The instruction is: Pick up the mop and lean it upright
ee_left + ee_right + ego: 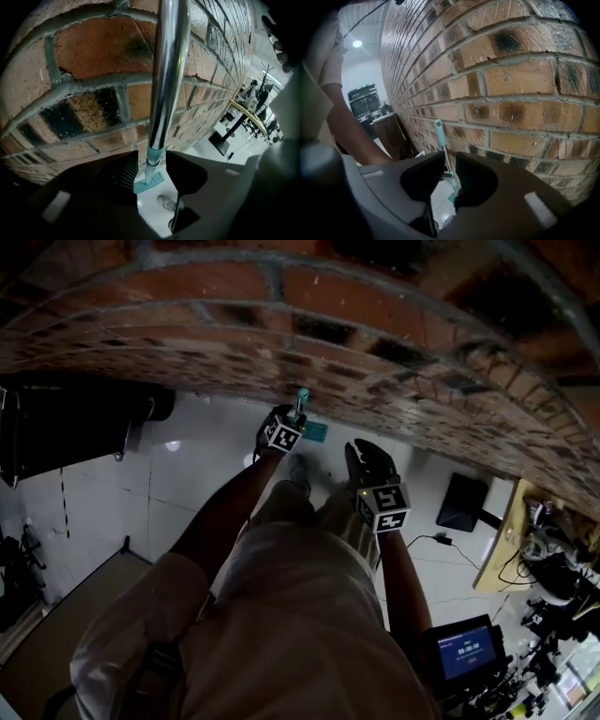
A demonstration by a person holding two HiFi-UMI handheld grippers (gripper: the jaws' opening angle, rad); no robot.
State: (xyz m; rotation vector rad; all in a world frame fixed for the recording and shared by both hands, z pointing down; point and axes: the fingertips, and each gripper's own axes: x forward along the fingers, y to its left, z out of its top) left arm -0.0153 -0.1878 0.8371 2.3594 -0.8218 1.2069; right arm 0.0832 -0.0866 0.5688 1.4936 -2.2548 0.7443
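Head view barely gives you the mop (302, 401). It's seen almost end-on, so only the teal grip end pokes out past the left tool (284, 433), plus a bit of the flat teal head (316, 431) on the floor (187, 474). In the left gripper view the top of the pole (164, 70) runs out of frame.

Both bare arms reach forward toward the brick wall (281, 315). The left is further out, and the right tool (368, 463) sits a little nearer the body and off to the side.

The left tool's jaws are spread with the shiny metal pole running up between them, pads not pressing on it as far as I can see. The right tool's jaws are a narrow gap apart, gripping nothing.

The mop stands upright against the wall, head down on the white tiles.
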